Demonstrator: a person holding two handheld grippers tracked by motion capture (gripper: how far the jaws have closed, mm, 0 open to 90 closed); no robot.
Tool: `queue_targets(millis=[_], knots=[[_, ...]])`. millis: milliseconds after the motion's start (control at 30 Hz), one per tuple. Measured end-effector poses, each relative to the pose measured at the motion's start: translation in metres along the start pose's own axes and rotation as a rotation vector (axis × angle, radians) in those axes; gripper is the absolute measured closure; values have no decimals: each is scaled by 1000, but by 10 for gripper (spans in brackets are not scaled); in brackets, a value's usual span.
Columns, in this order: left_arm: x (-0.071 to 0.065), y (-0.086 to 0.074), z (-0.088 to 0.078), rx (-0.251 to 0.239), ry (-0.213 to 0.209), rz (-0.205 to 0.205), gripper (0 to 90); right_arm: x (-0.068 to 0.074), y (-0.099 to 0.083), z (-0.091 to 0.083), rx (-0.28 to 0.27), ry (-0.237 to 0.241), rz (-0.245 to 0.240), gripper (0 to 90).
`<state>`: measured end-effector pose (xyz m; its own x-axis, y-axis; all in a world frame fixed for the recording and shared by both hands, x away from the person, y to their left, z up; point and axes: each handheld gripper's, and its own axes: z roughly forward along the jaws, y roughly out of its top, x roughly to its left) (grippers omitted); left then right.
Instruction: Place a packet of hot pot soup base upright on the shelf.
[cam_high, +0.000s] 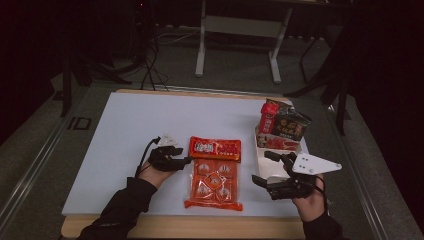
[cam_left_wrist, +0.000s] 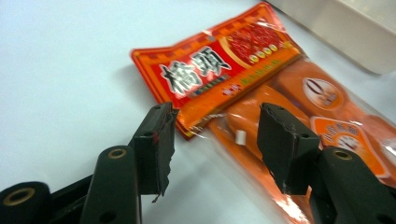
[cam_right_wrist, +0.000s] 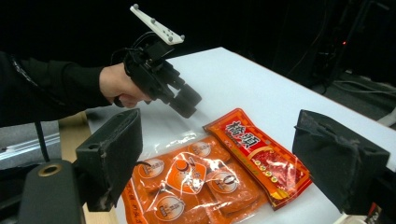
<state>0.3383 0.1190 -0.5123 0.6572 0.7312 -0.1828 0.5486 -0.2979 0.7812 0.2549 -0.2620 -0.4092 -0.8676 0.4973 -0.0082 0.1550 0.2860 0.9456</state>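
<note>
Orange pack (cam_high: 214, 172): a clear-fronted snack bag with a red header card, lying flat on the white table (cam_high: 125, 135), header end away from the person, near the front edge between the two hands.
Pack contents: round orange pieces with white labels, seen through the plastic in the right gripper view (cam_right_wrist: 196, 179).
Header: red card with bold characters, seen in the left gripper view (cam_left_wrist: 210, 70).
Left gripper (cam_high: 186, 160): at the pack's left edge, level with the seam under the header.
Left jaws: parted; in the left gripper view (cam_left_wrist: 215, 140) the pack's edge and header corner lie between them, and neither pad presses on it.
Right gripper (cam_high: 261, 167): to the right of the pack, clear of it, over the table beside the tray.
Right jaws: wide open with nothing between them; the pack lies on the table beyond them in the right gripper view (cam_right_wrist: 217, 154).
Tray (cam_high: 265, 165): white, at the table's right side, with red and dark packets (cam_high: 282, 125) standing at its far end.
</note>
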Motion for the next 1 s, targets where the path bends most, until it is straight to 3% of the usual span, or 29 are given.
queue_targets(millis=[200,367,600,833,1000], knots=[[9,5,9,5,10,2,464,2,0,-2,-7,-4,-18,161],[19,10,21,8,17,-24,464,6,0,-3,-2,-54,-67,142],[29,13,40,29,30,-48,464,6,-4,-1,-4,-41,2,123],[39,13,53,46,18,-81,464,9,-8,4,6,-30,-2,104],[42,14,61,62,2,-94,466,6,-10,7,6,-11,28,104]])
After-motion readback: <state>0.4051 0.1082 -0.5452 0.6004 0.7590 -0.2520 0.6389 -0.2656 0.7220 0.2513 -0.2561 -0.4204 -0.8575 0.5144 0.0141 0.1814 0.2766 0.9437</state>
